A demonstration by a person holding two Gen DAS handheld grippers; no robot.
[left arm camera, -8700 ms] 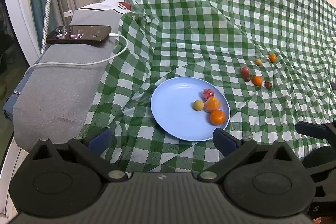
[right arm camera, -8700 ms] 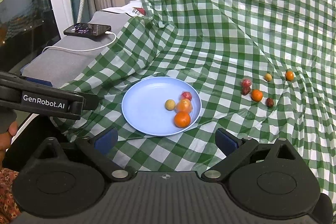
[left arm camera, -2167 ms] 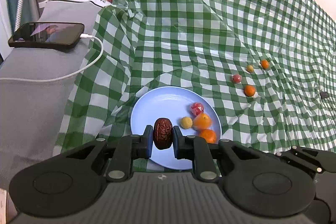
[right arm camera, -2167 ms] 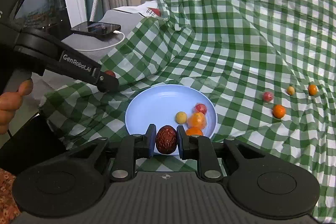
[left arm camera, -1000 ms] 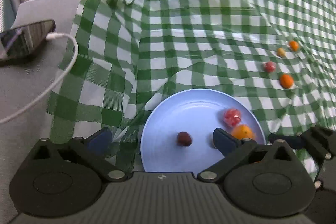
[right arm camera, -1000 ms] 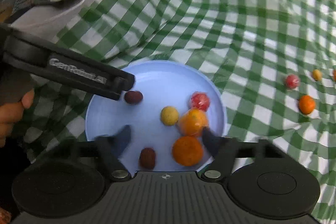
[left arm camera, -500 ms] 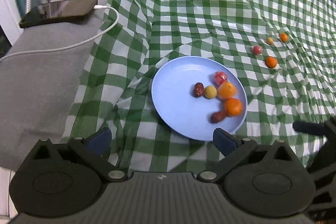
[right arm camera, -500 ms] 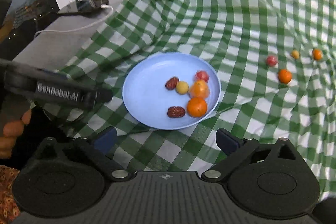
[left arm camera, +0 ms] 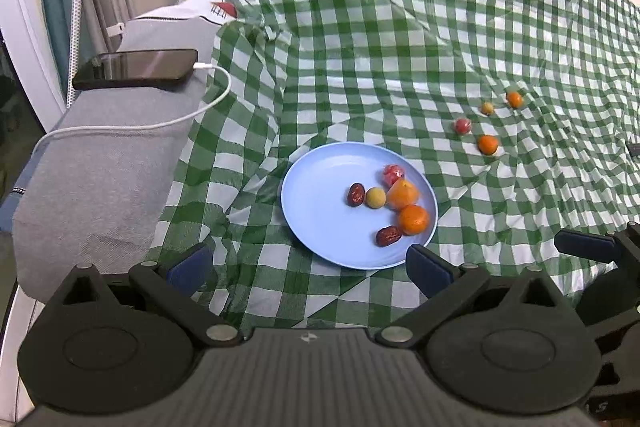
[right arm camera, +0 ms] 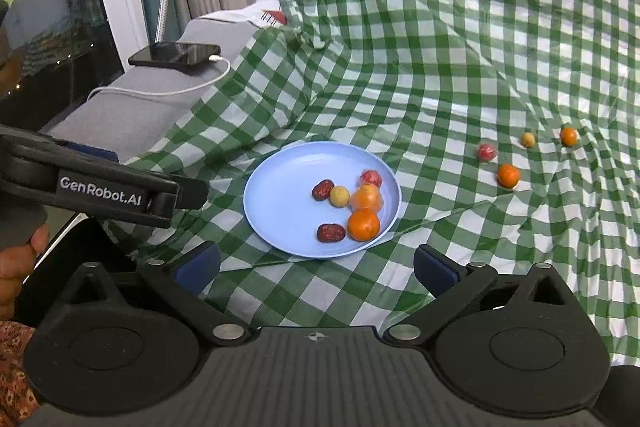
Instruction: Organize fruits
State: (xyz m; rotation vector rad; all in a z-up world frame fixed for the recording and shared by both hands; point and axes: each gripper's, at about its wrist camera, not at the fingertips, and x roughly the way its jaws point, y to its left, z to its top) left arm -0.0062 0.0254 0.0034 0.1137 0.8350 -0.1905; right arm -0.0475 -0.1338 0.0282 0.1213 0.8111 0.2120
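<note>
Both claws, left (left arm camera: 308,263) and right (right arm camera: 316,263), are hanging wide apart and empty; loose fruits (right arm camera: 508,175) are sitting far-right of the plate (right arm camera: 276,227), nearer the right claw.

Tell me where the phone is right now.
The phone lies at upper left in both wrist views, on the grey cushion beside the checked cloth, plugged into a white cable, well away from the blue plate.

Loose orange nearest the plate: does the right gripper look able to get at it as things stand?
Probably yes. The right gripper is open and empty, and the orange lies alone on the checked cloth, with nothing between them.
</note>
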